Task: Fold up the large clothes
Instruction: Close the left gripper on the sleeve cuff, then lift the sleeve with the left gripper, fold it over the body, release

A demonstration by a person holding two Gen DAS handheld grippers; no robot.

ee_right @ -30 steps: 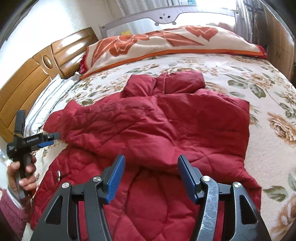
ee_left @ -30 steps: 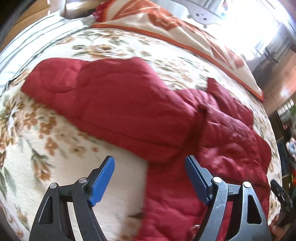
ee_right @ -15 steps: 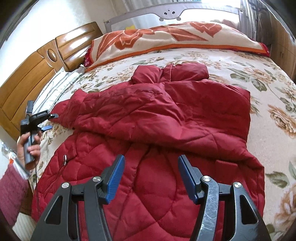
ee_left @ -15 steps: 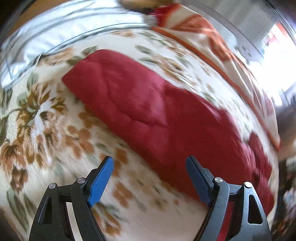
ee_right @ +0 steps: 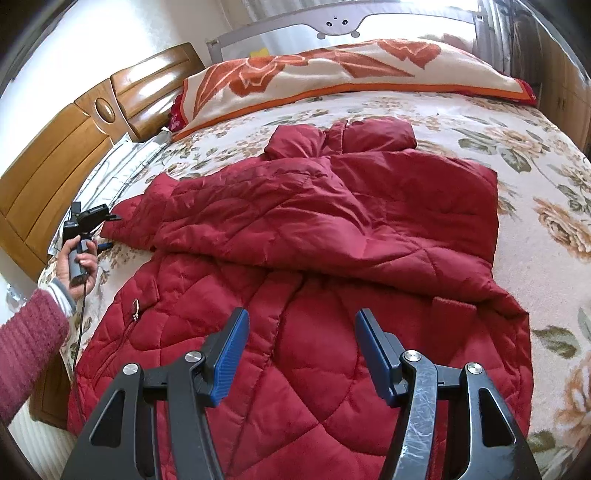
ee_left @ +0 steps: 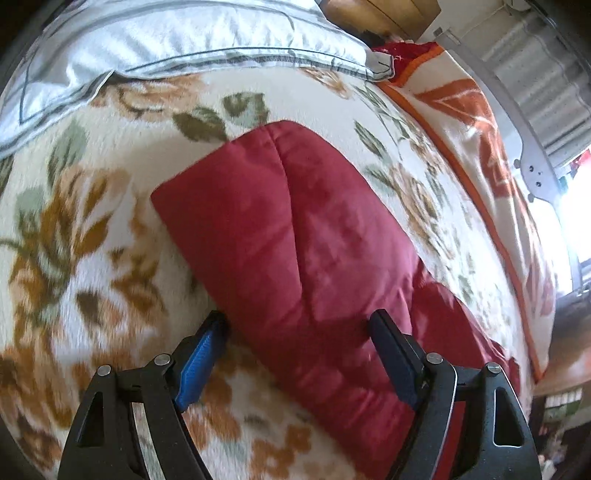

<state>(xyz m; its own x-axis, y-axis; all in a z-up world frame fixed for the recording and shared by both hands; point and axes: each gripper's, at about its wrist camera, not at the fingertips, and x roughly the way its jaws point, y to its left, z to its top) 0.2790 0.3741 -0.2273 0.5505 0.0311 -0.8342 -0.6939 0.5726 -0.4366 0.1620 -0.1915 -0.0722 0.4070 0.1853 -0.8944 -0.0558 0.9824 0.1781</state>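
A large red quilted coat (ee_right: 332,258) lies spread on the bed, its right side folded over the chest and its hood at the far end. Its left sleeve (ee_left: 295,240) sticks out to the side. My left gripper (ee_left: 299,328) is open, low over the bedspread, with the sleeve between its two fingers near the cuff; it also shows in the right wrist view (ee_right: 90,221) at the sleeve's end. My right gripper (ee_right: 301,339) is open and empty, above the coat's lower front.
The bed has a floral bedspread (ee_right: 546,206). An orange-flowered blanket roll (ee_right: 351,70) lies along the far side. A grey-white pillow (ee_left: 147,44) lies by the wooden headboard (ee_right: 74,147). A grey bed rail (ee_right: 332,22) stands behind.
My left gripper has moved forward and down along the sleeve until its open fingers straddle it near the cuff. My right gripper has risen and pulled back a little over the coat.
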